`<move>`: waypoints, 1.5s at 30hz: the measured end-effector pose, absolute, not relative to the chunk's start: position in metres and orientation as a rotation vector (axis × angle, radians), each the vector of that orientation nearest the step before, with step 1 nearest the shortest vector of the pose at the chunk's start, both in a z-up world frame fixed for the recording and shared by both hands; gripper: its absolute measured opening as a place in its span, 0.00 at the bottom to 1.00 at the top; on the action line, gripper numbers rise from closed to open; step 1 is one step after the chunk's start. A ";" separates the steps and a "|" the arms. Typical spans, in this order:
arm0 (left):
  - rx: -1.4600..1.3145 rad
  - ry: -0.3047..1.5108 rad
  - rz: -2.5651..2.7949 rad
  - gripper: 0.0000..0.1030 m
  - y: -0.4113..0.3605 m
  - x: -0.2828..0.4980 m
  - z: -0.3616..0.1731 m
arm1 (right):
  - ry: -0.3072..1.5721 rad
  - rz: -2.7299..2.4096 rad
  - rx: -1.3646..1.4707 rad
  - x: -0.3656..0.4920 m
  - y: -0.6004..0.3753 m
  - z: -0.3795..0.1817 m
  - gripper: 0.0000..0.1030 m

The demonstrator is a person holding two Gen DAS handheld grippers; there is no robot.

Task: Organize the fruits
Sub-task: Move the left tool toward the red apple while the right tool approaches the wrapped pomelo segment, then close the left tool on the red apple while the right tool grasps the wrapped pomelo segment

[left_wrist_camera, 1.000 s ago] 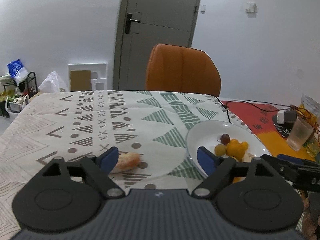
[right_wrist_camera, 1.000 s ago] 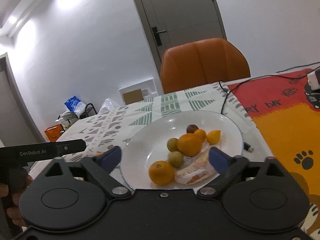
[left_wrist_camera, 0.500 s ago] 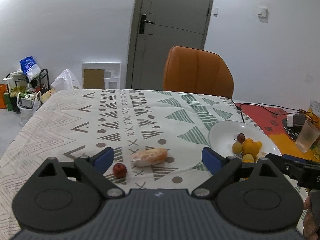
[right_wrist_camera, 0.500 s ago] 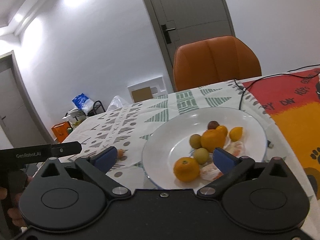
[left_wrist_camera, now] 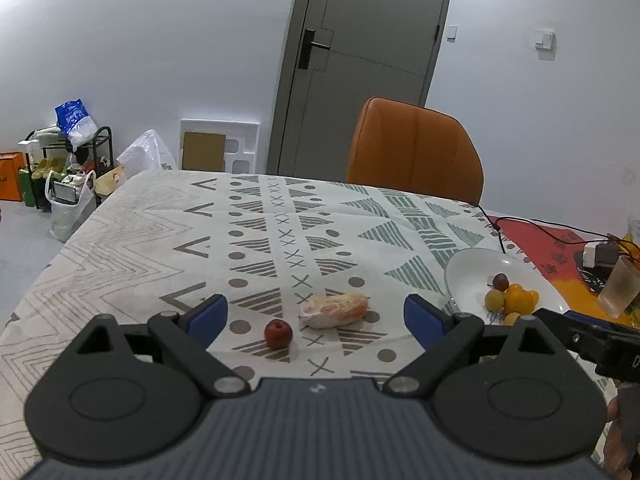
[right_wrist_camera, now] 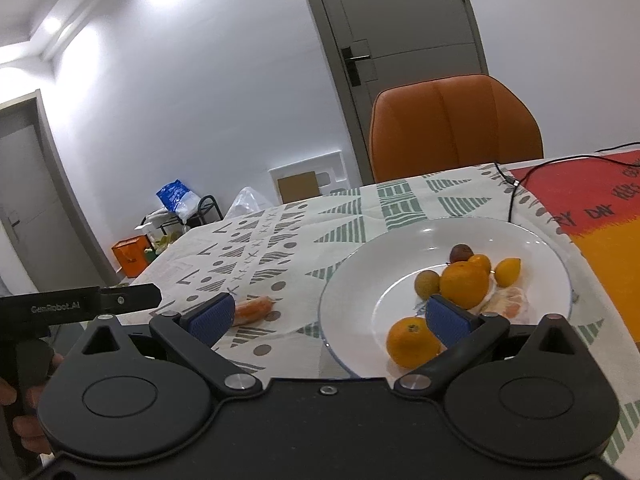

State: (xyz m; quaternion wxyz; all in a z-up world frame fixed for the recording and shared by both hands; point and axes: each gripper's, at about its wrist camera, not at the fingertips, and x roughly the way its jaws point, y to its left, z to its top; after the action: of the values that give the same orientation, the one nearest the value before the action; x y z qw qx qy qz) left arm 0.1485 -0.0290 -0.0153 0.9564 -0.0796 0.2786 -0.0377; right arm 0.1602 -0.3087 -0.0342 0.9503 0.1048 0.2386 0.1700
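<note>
While both tools hang above the near side of the table, the left gripper (left_wrist_camera: 316, 318) has its blue pads spread wide with nothing between them, and the right gripper (right_wrist_camera: 328, 316) is spread just as wide and also holds nothing.

Nearest the left gripper, a small red fruit (left_wrist_camera: 278, 333) lies on the patterned tablecloth (left_wrist_camera: 256, 240), and just beside it to the right lies a wrapped peeled citrus piece (left_wrist_camera: 334, 310), pale orange under clear film, the two apart from each other. Bare cloth surrounds both on every side, and the cloth's left edge falls away well to the left.

Off to the right sits the white plate (right_wrist_camera: 352, 280), its near rim close to the table's front. An orange (right_wrist_camera: 412, 342) rests by that near rim. Behind it cluster a larger orange (right_wrist_camera: 464, 284), a greenish round fruit (right_wrist_camera: 427, 283), a small yellow fruit (right_wrist_camera: 507, 271), a dark round fruit (right_wrist_camera: 461, 253) and a second wrapped citrus piece (right_wrist_camera: 506, 304); the plate's left half is bare.

Farther back, a black cable (right_wrist_camera: 516, 192) crosses onto a red-and-orange mat (right_wrist_camera: 600, 216), and an orange chair (left_wrist_camera: 414, 152) stands at the far edge.
</note>
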 end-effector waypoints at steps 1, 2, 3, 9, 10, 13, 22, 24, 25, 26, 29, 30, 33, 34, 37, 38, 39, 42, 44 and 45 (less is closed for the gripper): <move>-0.162 0.567 -0.073 0.91 -0.028 0.149 -0.017 | 0.486 0.349 0.210 0.160 -0.307 -0.034 1.00; -0.162 0.568 -0.071 0.91 -0.028 0.150 -0.018 | 0.487 0.351 0.207 0.161 -0.306 -0.034 1.00; -0.162 0.571 -0.069 0.91 -0.027 0.150 -0.020 | 0.488 0.354 0.204 0.161 -0.304 -0.034 1.00; -0.181 0.598 -0.073 0.91 -0.020 0.156 -0.030 | 0.494 0.367 0.186 0.165 -0.294 -0.033 1.00; -0.186 0.602 -0.072 0.91 -0.018 0.157 -0.032 | 0.495 0.368 0.185 0.166 -0.293 -0.034 1.00; -0.199 0.618 -0.069 0.90 -0.014 0.162 -0.036 | 0.502 0.371 0.176 0.170 -0.287 -0.035 1.00; -0.221 0.647 -0.080 0.66 -0.007 0.174 -0.051 | 0.523 0.401 0.157 0.182 -0.271 -0.037 0.99; -0.230 0.654 -0.079 0.61 -0.006 0.177 -0.054 | 0.528 0.410 0.144 0.184 -0.267 -0.038 0.97; -0.233 0.655 -0.080 0.60 -0.005 0.178 -0.055 | 0.532 0.414 0.138 0.185 -0.264 -0.039 0.95; -0.236 0.657 -0.080 0.59 -0.004 0.179 -0.057 | 0.535 0.417 0.135 0.186 -0.263 -0.039 0.92; -0.243 0.662 -0.082 0.54 -0.003 0.182 -0.060 | 0.548 0.426 0.125 0.191 -0.258 -0.041 0.87; -0.246 0.664 -0.082 0.51 -0.002 0.183 -0.061 | 0.552 0.428 0.123 0.192 -0.256 -0.041 0.87; -0.256 0.667 -0.088 0.44 0.000 0.187 -0.065 | 0.562 0.433 0.119 0.196 -0.253 -0.043 0.83; -0.258 0.670 -0.091 0.39 0.000 0.189 -0.066 | 0.567 0.434 0.116 0.198 -0.251 -0.043 0.81; -0.271 0.682 -0.098 0.22 0.002 0.194 -0.071 | 0.573 0.440 0.111 0.202 -0.247 -0.044 0.79; -0.273 0.684 -0.100 0.19 0.003 0.194 -0.072 | 0.575 0.443 0.109 0.203 -0.245 -0.044 0.79; -0.275 0.681 -0.102 0.19 0.004 0.194 -0.072 | 0.577 0.446 0.106 0.204 -0.244 -0.045 0.78; -0.269 0.674 -0.097 0.19 0.007 0.192 -0.070 | 0.584 0.456 0.098 0.208 -0.238 -0.046 0.76; -0.272 0.671 -0.091 0.19 0.011 0.191 -0.068 | 0.589 0.464 0.094 0.210 -0.233 -0.047 0.76; -0.274 0.669 -0.086 0.19 0.013 0.191 -0.067 | 0.591 0.469 0.091 0.211 -0.230 -0.048 0.76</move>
State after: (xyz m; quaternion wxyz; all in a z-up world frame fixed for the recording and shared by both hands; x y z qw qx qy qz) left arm 0.1907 0.0132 -0.0672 0.9345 -0.1340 0.3271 -0.0422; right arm 0.2111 -0.2303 -0.0479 0.9287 0.0446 0.2884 0.2288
